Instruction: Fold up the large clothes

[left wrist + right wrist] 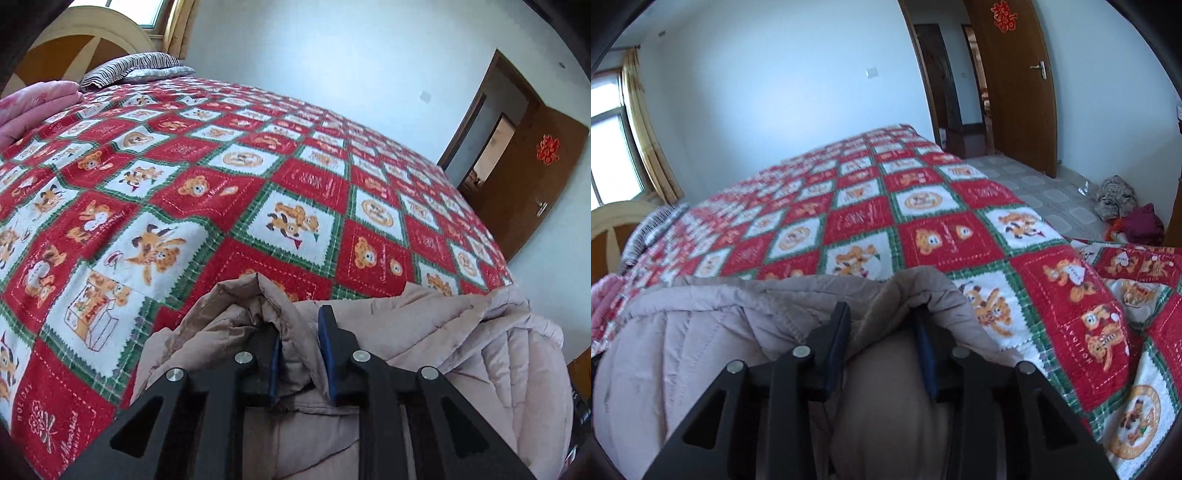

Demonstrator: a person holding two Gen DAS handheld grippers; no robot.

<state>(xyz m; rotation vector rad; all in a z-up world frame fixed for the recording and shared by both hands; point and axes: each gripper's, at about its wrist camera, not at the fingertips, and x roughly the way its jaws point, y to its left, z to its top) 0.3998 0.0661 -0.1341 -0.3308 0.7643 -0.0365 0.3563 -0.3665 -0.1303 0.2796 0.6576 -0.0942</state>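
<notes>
Item: padded coat (424, 332), pale beige, quilted. Held bunched above the near edge of the bed (258, 166), most of it hanging below both cameras and not yet spread on the red, white and green bear-print bedspread (923, 229).

Left gripper (299, 332): closed on a thick roll of coat edge, cloth pinched between the blue pads (327, 332). Right gripper (882, 332): clamped on another stretch of the same edge, padded hem curling over the fingertips. Lifted between the two grips, coat sagging in loose folds.

Progress, judged: very early. No crease, no flat panel, no folded layer visible; sleeves and front not distinguishable in the bundle. Left to do: lay coat flat on the bed, smooth, bring sides and sleeves in, fold lengthwise.

Surroundings, relative to the bed: striped pillow (136, 66) and pink quilt (33, 107) at the head end by the wooden headboard (77, 40); window with yellow curtain (646, 147) beyond the head; open brown door (1012, 85) past the foot; small heap of clothes (1126, 214) on the tiled floor beside the foot.
</notes>
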